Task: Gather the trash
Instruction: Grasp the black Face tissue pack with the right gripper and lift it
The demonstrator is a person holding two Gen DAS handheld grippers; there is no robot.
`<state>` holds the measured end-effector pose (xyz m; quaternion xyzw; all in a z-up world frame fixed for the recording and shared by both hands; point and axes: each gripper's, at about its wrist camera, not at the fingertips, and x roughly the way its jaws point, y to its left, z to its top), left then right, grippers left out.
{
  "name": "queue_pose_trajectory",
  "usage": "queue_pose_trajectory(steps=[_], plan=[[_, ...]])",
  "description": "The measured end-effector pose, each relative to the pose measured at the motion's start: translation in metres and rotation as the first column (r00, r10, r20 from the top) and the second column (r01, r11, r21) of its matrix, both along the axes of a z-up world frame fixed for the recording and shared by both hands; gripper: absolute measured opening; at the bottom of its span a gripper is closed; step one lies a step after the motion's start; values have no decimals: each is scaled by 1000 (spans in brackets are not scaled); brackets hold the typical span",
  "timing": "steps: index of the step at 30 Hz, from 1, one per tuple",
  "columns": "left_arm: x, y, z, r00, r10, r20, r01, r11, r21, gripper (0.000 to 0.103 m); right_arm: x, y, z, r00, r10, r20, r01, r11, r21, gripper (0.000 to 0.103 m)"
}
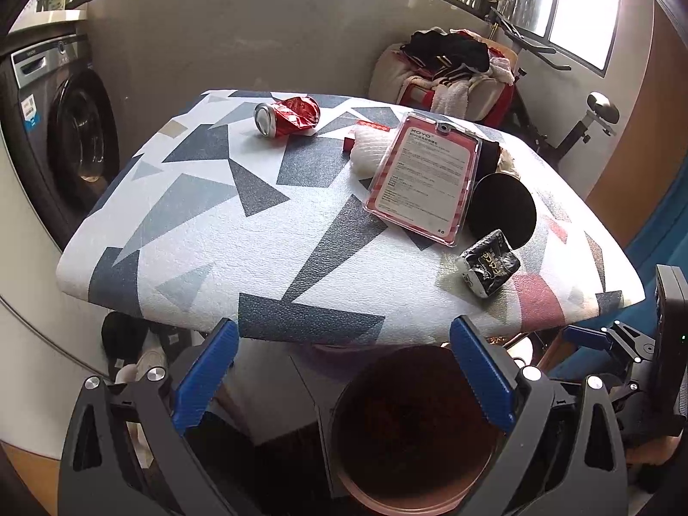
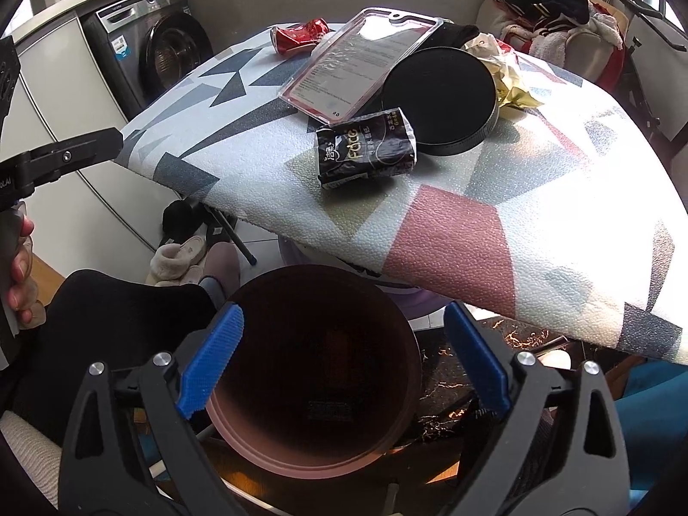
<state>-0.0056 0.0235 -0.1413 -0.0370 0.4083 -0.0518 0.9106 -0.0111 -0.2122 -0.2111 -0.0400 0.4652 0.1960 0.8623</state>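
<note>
Both tools spread wide and empty: left tool [image 1: 344,374] and right tool [image 2: 344,357], blue pads well apart, held low in front of the near edge of the desk [image 1: 266,232] with its white foam-textured top patterned in grey, navy and pink triangles. Below and between the pads, a round brown plastic trash bin [image 2: 314,370], mouth upward, dark inside, partly under the desk's edge.

On the desk, all untouched: crushed red soda can [image 1: 287,115] on its side near the far edge; white foam netting sleeve [image 1: 365,152] just beyond a clear plastic blister pack with pink-bordered printed card [image 1: 423,174]; that pack propped tilted against a round black lidded tin [image 2: 440,96]; crumpled black tissue packet with gold lettering [image 2: 365,148] touching the tin's near side; crumpled pale yellow paper [image 2: 514,79] behind the tin.

Grey front-loading washing machine [image 1: 64,129] off to the left.
</note>
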Motion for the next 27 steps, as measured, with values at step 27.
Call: queue_pose_trajectory(steps=[27], plan=[[16, 19, -8, 999, 46, -17, -46, 999, 2, 96, 101, 37, 1, 997, 29, 72, -24, 997, -77, 65]])
